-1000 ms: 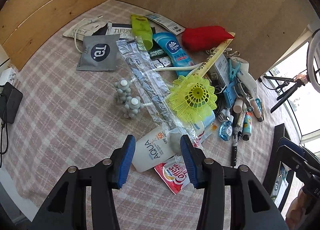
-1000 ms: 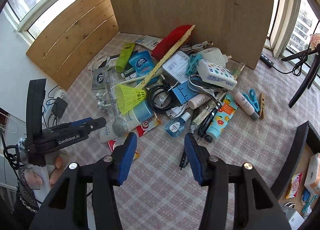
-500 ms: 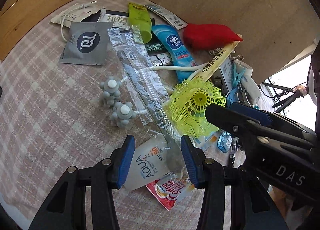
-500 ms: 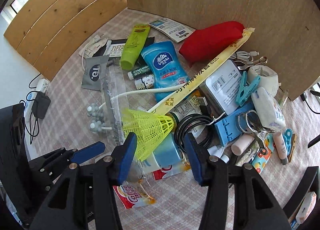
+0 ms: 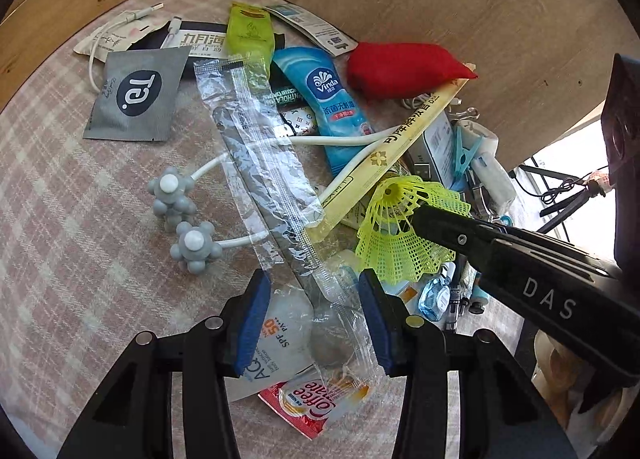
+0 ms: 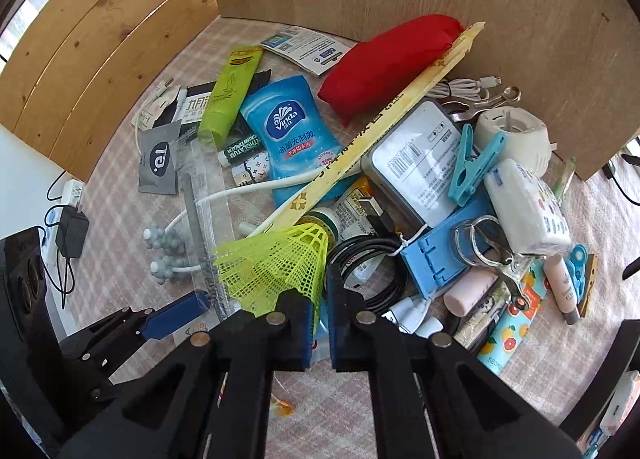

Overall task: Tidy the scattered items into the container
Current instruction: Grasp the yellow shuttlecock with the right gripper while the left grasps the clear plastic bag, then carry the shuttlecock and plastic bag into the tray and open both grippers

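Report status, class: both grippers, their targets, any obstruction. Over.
Right gripper shut on yellow shuttlecock. Left gripper closing over sunscreen tube; clear wrapper overlaps it.

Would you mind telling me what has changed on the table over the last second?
The right gripper came down from above the pile and shut on the skirt of the yellow shuttlecock. The left gripper eased closer to the white sunscreen tube, jaws closing around it and the clear wrapper. The rest of the pile lies as before.
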